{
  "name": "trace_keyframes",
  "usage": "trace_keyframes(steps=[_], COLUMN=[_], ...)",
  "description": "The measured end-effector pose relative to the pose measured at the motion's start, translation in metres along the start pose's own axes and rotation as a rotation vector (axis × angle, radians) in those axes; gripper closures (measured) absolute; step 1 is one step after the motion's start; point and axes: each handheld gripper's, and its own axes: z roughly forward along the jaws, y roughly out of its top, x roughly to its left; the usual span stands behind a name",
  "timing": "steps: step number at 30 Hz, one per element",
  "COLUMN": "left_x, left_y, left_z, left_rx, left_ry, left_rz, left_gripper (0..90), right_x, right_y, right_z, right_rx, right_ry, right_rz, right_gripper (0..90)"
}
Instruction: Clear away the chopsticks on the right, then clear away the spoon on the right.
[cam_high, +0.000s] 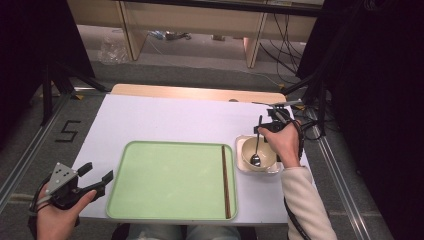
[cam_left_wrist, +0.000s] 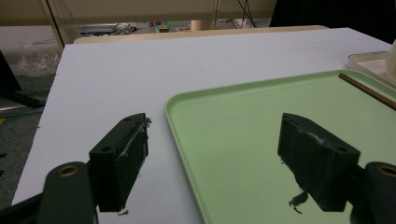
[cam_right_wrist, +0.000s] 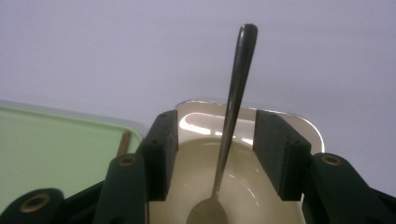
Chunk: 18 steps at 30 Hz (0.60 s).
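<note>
A metal spoon (cam_high: 257, 145) leans in a cream bowl (cam_high: 266, 154) that sits on a white square plate (cam_high: 241, 142) at the right of the table. My right gripper (cam_high: 269, 126) hovers over the bowl's far side, jaws open. In the right gripper view the spoon's handle (cam_right_wrist: 236, 84) stands between the two pads (cam_right_wrist: 164, 140), touching neither, above the bowl (cam_right_wrist: 247, 182). My left gripper (cam_high: 96, 172) rests open and empty at the front left corner of the green tray (cam_high: 170, 180). Brown chopsticks (cam_high: 225, 180) lie along the tray's right side.
The white tabletop (cam_high: 165, 117) stretches beyond the tray. In the left gripper view the tray's rim (cam_left_wrist: 173, 116) runs between the jaws of my left gripper (cam_left_wrist: 224, 140), with the chopsticks (cam_left_wrist: 369, 91) and the plate (cam_left_wrist: 369, 60) far right. Cables and stand legs (cam_high: 310, 95) stand off the table's right.
</note>
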Motion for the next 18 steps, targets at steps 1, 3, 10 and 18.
trace_keyframes(steps=[1, 3, 10, 18], left_x=[0.0, 0.0, 0.0, 0.002], left_y=[0.0, 0.0, 0.0, -0.001], left_z=[0.0, -0.001, 0.0, -0.002], left_rx=[-0.002, -0.002, -0.002, -0.008], left_ry=[0.0, 0.0, 0.0, 0.001], left_rz=[-0.001, -0.002, -0.002, -0.007], left_gripper=[24.1, 24.0, 24.0, 24.0], right_x=[0.001, 0.0, -0.007, -0.019], right_y=[0.0, 0.0, 0.0, 0.001], right_z=[-0.001, -0.001, 0.002, 0.006], right_rx=[0.001, -0.001, -0.032, -0.051], right_ry=[-0.008, -0.007, -0.004, 0.018], right_rz=[0.026, 0.042, -0.017, -0.036], right_gripper=[50.9, 50.8, 52.0, 63.1])
